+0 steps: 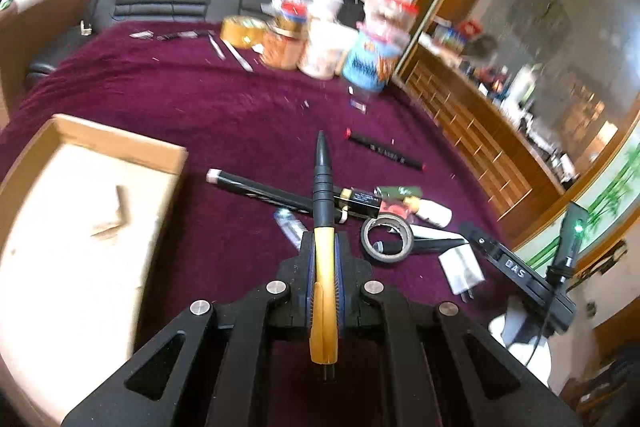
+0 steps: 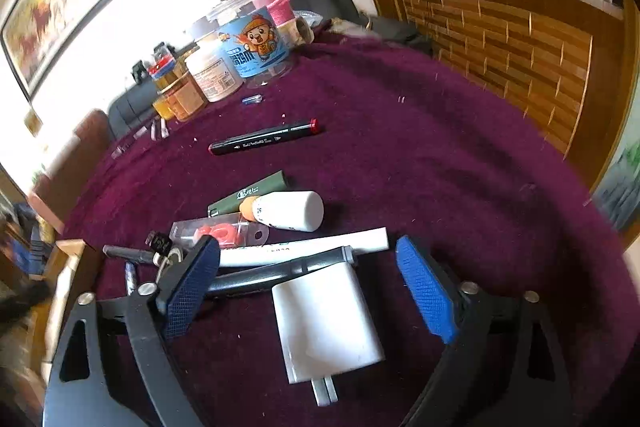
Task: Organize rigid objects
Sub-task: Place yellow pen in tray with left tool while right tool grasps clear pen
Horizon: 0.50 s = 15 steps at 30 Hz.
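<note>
Left hand-held gripper (image 1: 323,259) pinching a yellow-and-black pen (image 1: 324,223), held above the maroon tabletop (image 1: 224,115), tip pointing away. Cardboard box (image 1: 80,211) just to its left. Right hand-held gripper (image 2: 308,291) spread wide, blue pads (image 2: 424,291) on either side of a white charger (image 2: 324,323) lying flat. Beyond: white bottle (image 2: 292,211), black marker (image 2: 264,139), tape roll (image 1: 386,237).
</note>
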Motion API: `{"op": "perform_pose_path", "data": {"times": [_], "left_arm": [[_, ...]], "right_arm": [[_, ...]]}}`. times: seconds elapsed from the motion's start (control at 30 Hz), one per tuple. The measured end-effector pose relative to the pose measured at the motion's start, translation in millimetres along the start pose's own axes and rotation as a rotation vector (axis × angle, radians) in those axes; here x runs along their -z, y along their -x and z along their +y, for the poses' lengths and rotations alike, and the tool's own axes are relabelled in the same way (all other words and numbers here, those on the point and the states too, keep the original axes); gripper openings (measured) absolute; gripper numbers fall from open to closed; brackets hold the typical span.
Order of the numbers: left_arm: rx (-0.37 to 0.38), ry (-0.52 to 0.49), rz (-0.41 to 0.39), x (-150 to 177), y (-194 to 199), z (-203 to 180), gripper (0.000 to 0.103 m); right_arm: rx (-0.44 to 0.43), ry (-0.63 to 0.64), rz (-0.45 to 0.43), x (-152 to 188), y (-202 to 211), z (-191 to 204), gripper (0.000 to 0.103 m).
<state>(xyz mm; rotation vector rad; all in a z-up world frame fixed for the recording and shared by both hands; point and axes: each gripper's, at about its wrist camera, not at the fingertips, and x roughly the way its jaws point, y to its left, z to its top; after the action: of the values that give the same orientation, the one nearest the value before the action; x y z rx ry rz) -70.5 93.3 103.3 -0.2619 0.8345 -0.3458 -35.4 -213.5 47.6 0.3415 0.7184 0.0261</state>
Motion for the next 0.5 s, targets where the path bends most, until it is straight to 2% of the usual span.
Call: {"op": "perform_pose_path", "data": {"times": [0.07, 0.13, 0.23, 0.3, 0.33, 0.37, 0.4, 0.5], "left_arm": [[-0.021, 0.008, -0.041, 3, 22, 14, 0.006], [-0.043, 0.034, -0.067, 4, 37, 33, 0.006], [-0.066, 0.092, -0.083, 10, 50, 59, 0.006], [-0.09, 0.116, -0.089, 14, 54, 73, 0.006], [-0.102, 0.129, -0.09, 17, 55, 81, 0.006], [-0.105, 0.141, -0.089, 20, 57, 88, 0.006], [-0.108, 0.154, -0.09, 22, 59, 95, 0.006], [-0.136, 0.173, -0.098, 26, 65, 114, 0.006]], "right_arm": [[-0.064, 0.086, -0.007, -4, 14, 32, 0.088], [-0.131, 0.202, 0.031, -3, 14, 70, 0.088], [-0.263, 0.339, 0.197, 12, -12, 126, 0.086], [-0.25, 0.422, 0.27, 24, -36, 154, 0.076], [-0.215, 0.466, 0.295, 29, -50, 166, 0.063], [-0.196, 0.483, 0.318, 33, -61, 172, 0.056], [-0.181, 0.488, 0.35, 36, -76, 179, 0.054], [-0.121, 0.494, 0.376, 41, -98, 183, 0.048]]}}
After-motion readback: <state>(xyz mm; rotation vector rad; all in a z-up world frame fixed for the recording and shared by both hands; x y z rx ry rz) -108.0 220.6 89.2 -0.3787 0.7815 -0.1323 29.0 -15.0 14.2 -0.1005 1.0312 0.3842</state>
